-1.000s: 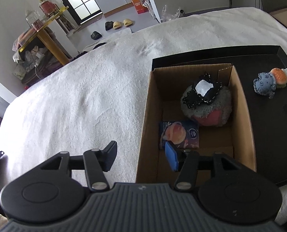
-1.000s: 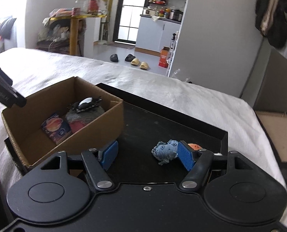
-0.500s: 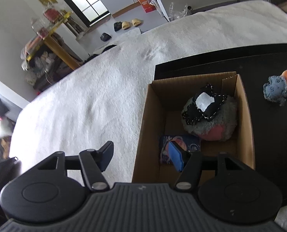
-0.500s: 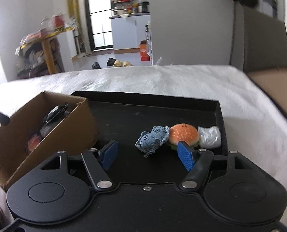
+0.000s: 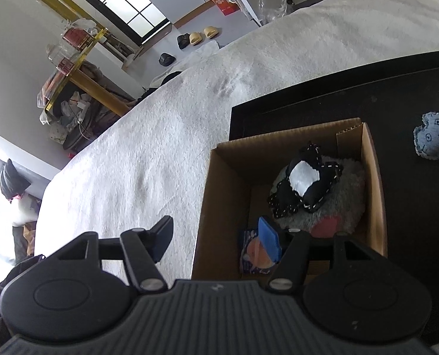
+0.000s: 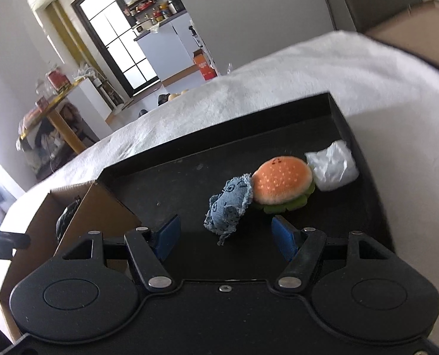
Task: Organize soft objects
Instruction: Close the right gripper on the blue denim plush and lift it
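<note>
Closer now, right gripper (image 6: 222, 236) reveals burger plush (image 6: 281, 183)

We are holding the left gripper (image 5: 215, 236) with its jaws spread wide and nothing between them; its left finger (image 5: 160, 238) is showing a dark pad while its right finger (image 5: 269, 241) is showing a blue pad turned inward; both are reaching forward from the ribbed black body at the bottom of the left wrist view. We are holding the right gripper (image 6: 223, 236) likewise parted and gripping nothing; its two blue pads (image 6: 167, 236) are facing each other across a broad gap, and the whole tool is sitting tilted, its right side slightly lower.
</note>
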The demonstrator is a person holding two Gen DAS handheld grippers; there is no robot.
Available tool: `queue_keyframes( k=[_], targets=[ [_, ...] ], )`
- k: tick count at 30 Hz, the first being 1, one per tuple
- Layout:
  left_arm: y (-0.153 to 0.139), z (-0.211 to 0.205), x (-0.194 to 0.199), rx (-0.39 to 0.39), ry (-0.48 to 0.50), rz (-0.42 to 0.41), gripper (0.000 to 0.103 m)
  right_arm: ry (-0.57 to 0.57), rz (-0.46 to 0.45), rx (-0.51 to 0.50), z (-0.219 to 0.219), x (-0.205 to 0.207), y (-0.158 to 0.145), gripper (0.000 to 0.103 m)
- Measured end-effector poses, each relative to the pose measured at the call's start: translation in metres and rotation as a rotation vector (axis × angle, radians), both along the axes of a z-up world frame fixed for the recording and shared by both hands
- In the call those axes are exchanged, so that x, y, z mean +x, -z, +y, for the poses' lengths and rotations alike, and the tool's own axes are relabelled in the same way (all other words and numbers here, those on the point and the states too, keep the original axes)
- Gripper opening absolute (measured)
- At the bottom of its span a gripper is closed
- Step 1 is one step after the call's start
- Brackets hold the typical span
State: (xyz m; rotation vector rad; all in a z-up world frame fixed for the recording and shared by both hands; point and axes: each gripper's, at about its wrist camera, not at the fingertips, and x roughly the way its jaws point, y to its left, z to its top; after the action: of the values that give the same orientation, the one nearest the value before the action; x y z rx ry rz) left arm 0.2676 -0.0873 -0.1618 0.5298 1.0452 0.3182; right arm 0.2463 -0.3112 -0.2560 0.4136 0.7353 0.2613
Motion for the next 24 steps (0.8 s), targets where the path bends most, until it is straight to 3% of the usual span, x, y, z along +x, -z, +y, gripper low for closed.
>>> queue_keyframes(
  k=[9,15,16,19,24],
  targets=[
    [0.009,-0.003,0.012,0.026,-0.012,0.021,0.062,0.034,0.071,0.094,-0.006,0.017,0.020,0.068],
    [0.006,0.001,0.011,0.028,-0.014,0.020,0.062,0.047,0.048,0.145,-0.004,0.023,0.023,0.067],
    [0.005,0.002,0.011,0.024,-0.016,0.020,0.062,0.045,0.045,0.137,-0.002,0.025,0.023,0.061],
    [0.004,0.006,0.009,0.017,-0.021,0.019,0.062,0.019,0.073,0.118,0.001,0.028,0.026,0.014],
    [-0.001,0.015,0.001,-0.026,-0.044,0.018,0.062,0.003,0.076,0.130,0.001,0.019,0.022,0.010]
  ],
)
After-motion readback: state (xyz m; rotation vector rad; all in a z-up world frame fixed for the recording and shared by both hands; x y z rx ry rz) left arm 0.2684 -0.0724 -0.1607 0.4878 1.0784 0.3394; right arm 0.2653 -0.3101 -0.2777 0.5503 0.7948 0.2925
